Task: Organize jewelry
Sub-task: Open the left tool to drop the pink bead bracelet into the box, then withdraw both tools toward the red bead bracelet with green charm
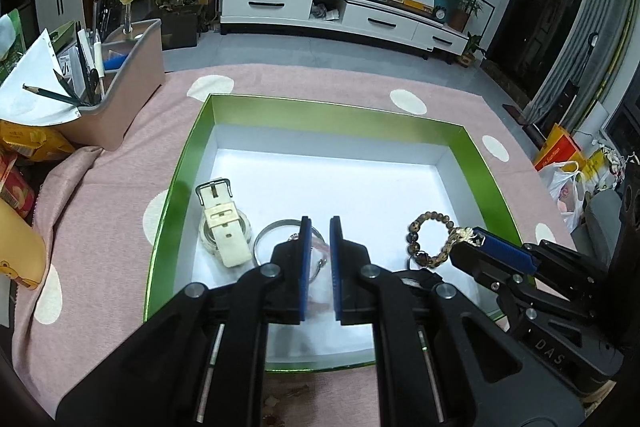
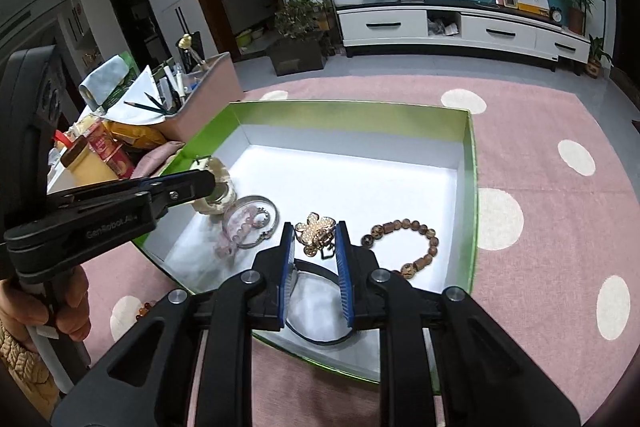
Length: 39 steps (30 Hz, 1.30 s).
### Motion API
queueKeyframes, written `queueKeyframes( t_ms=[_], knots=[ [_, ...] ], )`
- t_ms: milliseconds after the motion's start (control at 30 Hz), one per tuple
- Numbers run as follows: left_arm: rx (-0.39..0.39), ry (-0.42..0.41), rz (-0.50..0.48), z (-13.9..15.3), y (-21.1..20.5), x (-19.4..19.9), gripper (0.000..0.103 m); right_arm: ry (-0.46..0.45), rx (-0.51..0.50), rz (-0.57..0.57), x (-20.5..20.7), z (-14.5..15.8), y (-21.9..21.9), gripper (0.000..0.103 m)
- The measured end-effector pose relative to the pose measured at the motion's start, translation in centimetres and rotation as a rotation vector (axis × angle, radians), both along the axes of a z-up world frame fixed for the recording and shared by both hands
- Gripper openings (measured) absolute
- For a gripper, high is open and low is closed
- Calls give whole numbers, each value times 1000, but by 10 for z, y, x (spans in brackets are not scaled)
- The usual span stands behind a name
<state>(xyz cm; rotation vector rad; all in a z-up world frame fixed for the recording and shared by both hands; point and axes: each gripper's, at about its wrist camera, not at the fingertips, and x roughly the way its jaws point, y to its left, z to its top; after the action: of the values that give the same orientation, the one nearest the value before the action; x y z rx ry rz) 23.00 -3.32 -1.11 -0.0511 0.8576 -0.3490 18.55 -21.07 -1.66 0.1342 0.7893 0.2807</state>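
A green box (image 1: 188, 163) with a white floor holds the jewelry; it also shows in the right wrist view (image 2: 472, 163). Inside lie a cream watch (image 1: 224, 227), a silver bangle (image 1: 276, 231) with a pink bead bracelet (image 2: 236, 227), and a brown bead bracelet (image 1: 432, 235) (image 2: 404, 243). My left gripper (image 1: 320, 227) is open just above the bangle, holding nothing. My right gripper (image 2: 316, 231) has its blue pads on either side of a gold pearl flower hairpin (image 2: 316, 231), low over the box floor. A black headband (image 2: 316, 307) lies under it.
A pink organizer with pencils and pens (image 1: 116, 83) stands left of the box. Snack packets and a yellow bottle (image 2: 92, 163) crowd the far left. The pink dotted tablecloth (image 2: 540, 227) spreads right of the box. An amber bead bracelet (image 2: 142, 309) lies outside the box.
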Motion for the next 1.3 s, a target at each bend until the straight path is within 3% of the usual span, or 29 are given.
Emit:
queueKeyframes(
  t_ms=[167,533,900,967,1300],
  knots=[
    [16,-17,4,4,0,-8,30,-14,24,-23,-8,5,-8,38],
    [42,-68,-5,22,-3,-33,56,-68,29,-25,-38,26,-16,46],
    [77,-122,10,45,2,-71,89,-76,43,-50,-77,42,-23,80],
    [71,-125,8,48,6,-80,90,-72,51,-51,-87,43,-24,86],
    [-32,-90,108,51,77,-123,93,-71,124,-36,-136,46,-30,90]
  ],
)
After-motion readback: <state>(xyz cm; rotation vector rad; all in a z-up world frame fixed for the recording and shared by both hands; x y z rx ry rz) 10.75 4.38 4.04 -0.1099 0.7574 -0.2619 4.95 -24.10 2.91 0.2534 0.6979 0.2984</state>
